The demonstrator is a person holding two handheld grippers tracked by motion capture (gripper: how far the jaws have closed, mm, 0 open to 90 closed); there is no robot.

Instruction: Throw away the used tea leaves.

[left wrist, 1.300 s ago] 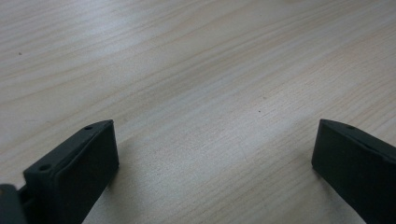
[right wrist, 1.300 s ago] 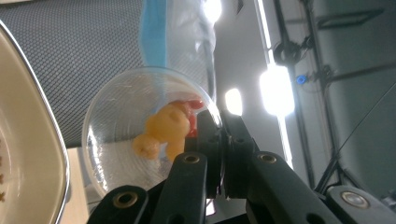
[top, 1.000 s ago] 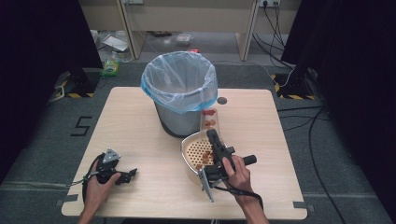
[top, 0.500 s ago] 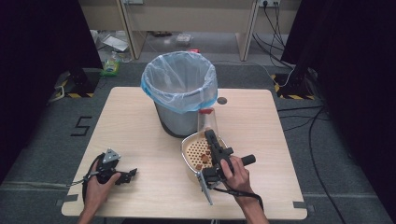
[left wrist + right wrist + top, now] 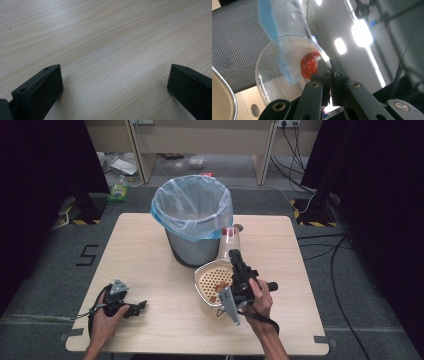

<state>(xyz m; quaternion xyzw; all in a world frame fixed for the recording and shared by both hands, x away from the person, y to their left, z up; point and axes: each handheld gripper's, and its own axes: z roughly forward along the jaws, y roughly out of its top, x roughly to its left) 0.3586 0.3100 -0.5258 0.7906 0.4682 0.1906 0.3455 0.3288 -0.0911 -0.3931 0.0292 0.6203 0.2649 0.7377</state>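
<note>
One clear cup point(image 5: 230, 241), clamped at its rim by the right gripper point(image 5: 235, 256), lies tipped, mouth toward the bin point(image 5: 192, 215); left gripper point(image 5: 136, 307) spread apart.

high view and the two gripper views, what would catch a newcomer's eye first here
The grey mesh waste bin lined with a pale blue plastic bag stands mid-table and dominates. Just in front of it, the right gripper pinches the rim of a clear plastic cup with small red pieces inside, tilted above a cream perforated strainer bowl. The left gripper rests open on the light wooden table near its front left corner.
</note>
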